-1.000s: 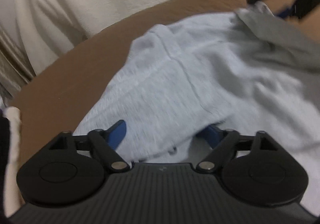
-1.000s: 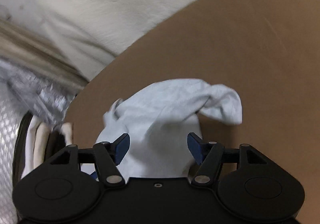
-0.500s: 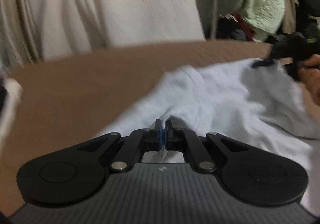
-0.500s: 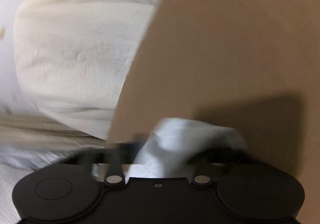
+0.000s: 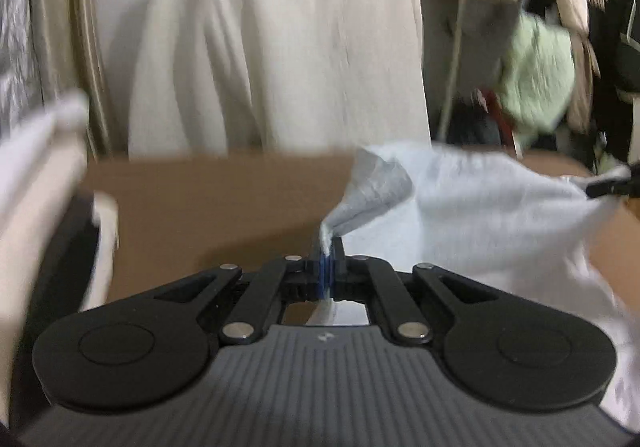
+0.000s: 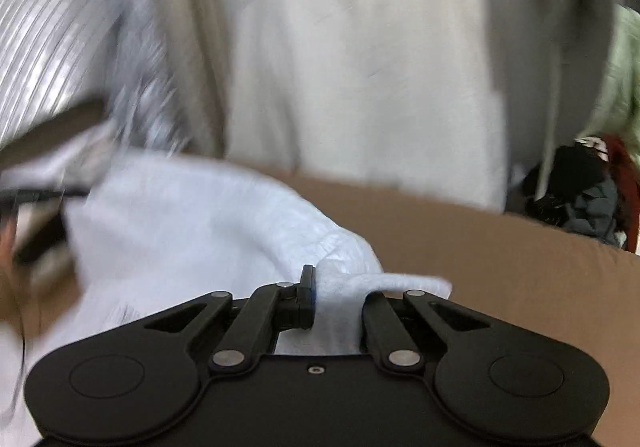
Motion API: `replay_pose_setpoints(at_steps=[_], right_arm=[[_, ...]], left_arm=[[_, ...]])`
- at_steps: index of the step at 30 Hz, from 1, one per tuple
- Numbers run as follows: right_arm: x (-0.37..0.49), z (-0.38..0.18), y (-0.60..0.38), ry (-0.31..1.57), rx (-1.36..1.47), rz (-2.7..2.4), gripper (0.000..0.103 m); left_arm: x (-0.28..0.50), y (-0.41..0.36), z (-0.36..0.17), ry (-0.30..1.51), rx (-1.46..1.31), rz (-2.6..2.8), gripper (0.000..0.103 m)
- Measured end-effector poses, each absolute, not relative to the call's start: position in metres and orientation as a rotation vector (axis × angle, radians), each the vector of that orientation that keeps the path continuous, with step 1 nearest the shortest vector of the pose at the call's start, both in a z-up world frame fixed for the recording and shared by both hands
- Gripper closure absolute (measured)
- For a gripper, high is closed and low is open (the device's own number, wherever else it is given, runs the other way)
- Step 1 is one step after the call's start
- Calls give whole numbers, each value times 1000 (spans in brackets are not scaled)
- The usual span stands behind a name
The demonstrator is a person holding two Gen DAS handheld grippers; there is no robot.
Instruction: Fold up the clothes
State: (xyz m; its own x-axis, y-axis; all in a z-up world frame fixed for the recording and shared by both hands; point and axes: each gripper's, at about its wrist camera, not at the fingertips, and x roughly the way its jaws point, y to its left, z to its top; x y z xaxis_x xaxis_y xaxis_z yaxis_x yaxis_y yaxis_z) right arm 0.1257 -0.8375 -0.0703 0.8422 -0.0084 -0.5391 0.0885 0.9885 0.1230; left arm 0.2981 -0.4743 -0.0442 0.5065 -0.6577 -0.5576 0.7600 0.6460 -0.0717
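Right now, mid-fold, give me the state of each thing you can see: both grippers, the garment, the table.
left gripper: shut on the light grey garment, a pinch of fabric between the blue pads.
right gripper: closed on a bunched fold of the same garment; one finger hidden by cloth.
light grey garment: rumpled, unfolded, held at two points, partly raised off the surface.
brown table: bare where visible, garment over its right part.
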Motion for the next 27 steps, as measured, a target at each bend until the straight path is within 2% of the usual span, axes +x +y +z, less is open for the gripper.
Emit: replay_pose_setpoints(at_steps=[3, 6, 10, 13, 14, 16, 17, 18, 20, 22, 24, 25, 27], right_arm=[[104, -99, -809, 626, 80, -64, 100], [118, -118, -807, 634, 27, -175, 100], [161, -112, -833, 588, -11, -358, 102], [197, -96, -864, 529, -3, -473, 103], [210, -94, -876, 523, 20, -505, 102], [211, -106, -888, 541, 93, -542, 95], [201, -110, -890, 548, 128, -542, 78], [192, -114, -892, 556, 164, -541, 65], [173, -123, -897, 570, 236, -540, 51], [154, -132, -901, 584, 307, -537, 50], [136, -140, -905, 597, 379, -535, 40], [126, -145, -908, 603, 415, -533, 39], [108, -153, -912, 616, 487, -530, 39]], left_arm=[[309, -479, -74, 704, 219, -811, 102], [342, -508, -84, 706, 284, -700, 102], [386, -557, -54, 517, 353, -584, 102], [403, -577, -47, 424, 225, -519, 101], [407, -583, -48, 402, 173, -494, 98], [409, -607, -72, 386, 209, -412, 83], [411, -617, -84, 411, 279, -358, 73], [415, -621, -93, 438, 299, -333, 73], [422, -631, -111, 494, 339, -281, 73], [424, -623, -118, 559, 335, -313, 73], [408, -597, -120, 561, 371, -330, 72], [403, -589, -118, 561, 410, -377, 71], [397, -581, -119, 587, 469, -425, 62]])
